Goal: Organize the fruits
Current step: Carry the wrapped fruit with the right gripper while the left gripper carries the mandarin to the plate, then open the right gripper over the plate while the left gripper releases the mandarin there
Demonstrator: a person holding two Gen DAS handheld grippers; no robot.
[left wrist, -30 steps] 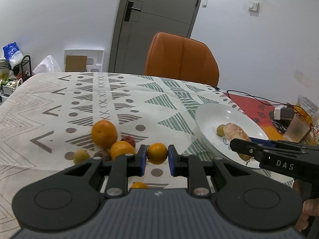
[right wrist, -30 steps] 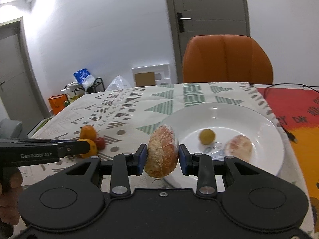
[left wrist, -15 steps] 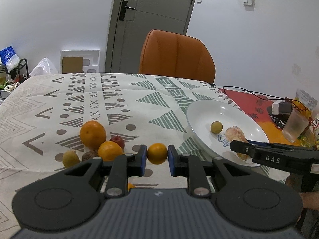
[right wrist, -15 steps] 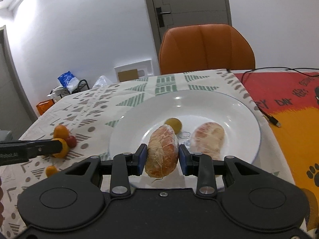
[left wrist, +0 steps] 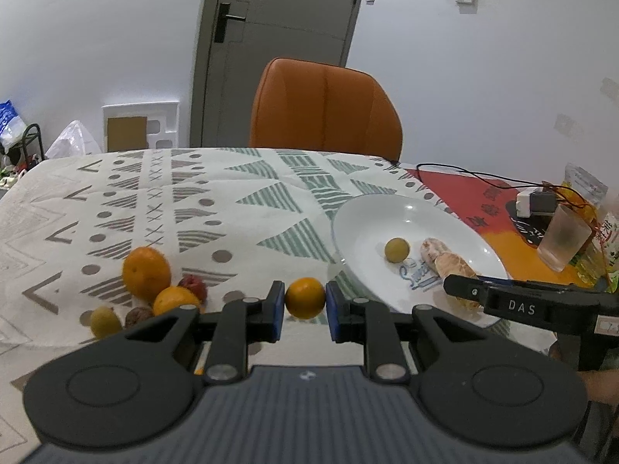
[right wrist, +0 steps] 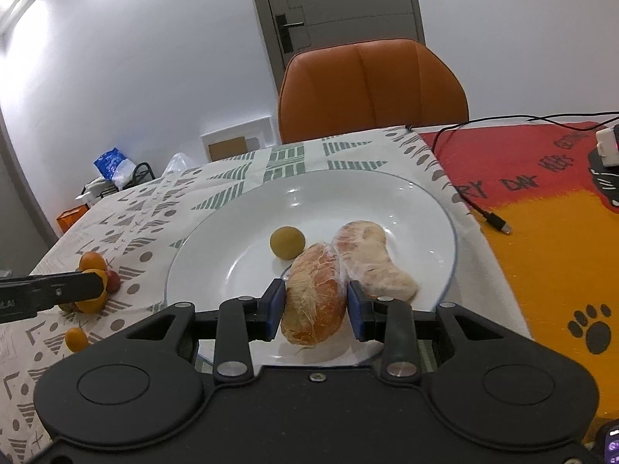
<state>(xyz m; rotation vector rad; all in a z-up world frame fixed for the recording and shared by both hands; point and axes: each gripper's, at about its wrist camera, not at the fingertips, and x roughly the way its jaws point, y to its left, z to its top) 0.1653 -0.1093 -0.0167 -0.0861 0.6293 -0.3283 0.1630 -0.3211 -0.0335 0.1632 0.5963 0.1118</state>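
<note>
My left gripper (left wrist: 305, 298) is shut on a small orange (left wrist: 305, 297), held above the patterned tablecloth left of the white plate (left wrist: 363, 216). On the cloth to the left lie a big orange (left wrist: 146, 272), a second orange (left wrist: 175, 300), a red fruit (left wrist: 194, 285), a yellow-green fruit (left wrist: 104, 321) and a brown one (left wrist: 138, 315). My right gripper (right wrist: 315, 305) is shut on a peeled pomelo segment (right wrist: 314, 294), low over the near part of the plate (right wrist: 410, 201). Beside it in the plate rest another peeled segment (right wrist: 371, 257) and a small yellow fruit (right wrist: 286, 242).
An orange chair (left wrist: 325, 106) stands behind the table. A red and orange mat (right wrist: 541, 201) with a black cable (right wrist: 487, 216) lies right of the plate. A plastic cup (left wrist: 563, 237) and a white charger (left wrist: 532, 201) sit at the far right. One small orange (right wrist: 76, 339) lies alone near the front.
My right gripper carried the pomelo segment from the plate's left edge to over the plate and lowered it next to the other segment. The left gripper drifted slightly toward the plate, the small orange still gripped.
</note>
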